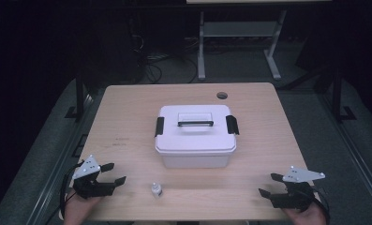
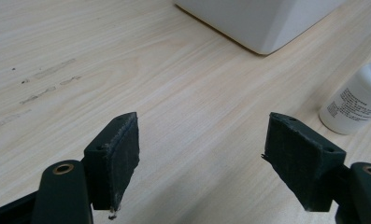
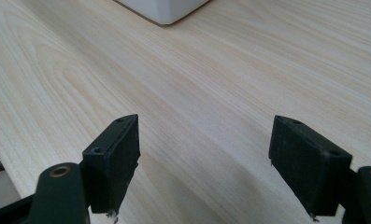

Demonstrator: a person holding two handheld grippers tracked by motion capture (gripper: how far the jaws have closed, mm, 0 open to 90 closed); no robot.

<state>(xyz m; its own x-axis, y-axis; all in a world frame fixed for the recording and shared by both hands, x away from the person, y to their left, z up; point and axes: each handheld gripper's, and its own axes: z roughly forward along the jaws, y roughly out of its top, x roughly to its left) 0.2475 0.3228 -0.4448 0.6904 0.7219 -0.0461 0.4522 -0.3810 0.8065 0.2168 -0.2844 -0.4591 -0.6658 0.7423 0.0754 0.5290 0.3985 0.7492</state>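
High view places the left gripper (image 1: 115, 173), a black two-jaw tool topped by a grey three-cornered plate, at the near left corner of the light wood-grain tabletop (image 1: 127, 122), held in a hand (image 1: 78, 211) that enters from the bottom edge. Its jaws stand wide apart with nothing between them, and they point toward the middle of the tabletop. Left gripper view confirms this: both black pads (image 2: 122, 158) hang over bare wood, well apart from each other. A small white plastic bottle with a printed label (image 2: 356, 105) stands upright just beyond the right-hand jaw, not touched by it; in the high view the same bottle (image 1: 156, 190) sits near the front edge, between the two grippers and closer to the left one. The right gripper (image 1: 270, 185), of the same build, rests at the near right corner in the other hand (image 1: 305, 215), jaws likewise spread wide and empty, pointing inward. Right gripper view shows its pads (image 3: 120, 158) over bare wood, with a corner of the box at the top edge. Beyond both grippers, at the centre of the tabletop, stands a white rectangular plastic storage box (image 1: 195, 140), lid on, with a black-trimmed handle on top and a black clip (image 1: 159, 126) at each end. A round cable hole (image 1: 222, 95) lies near the far edge.
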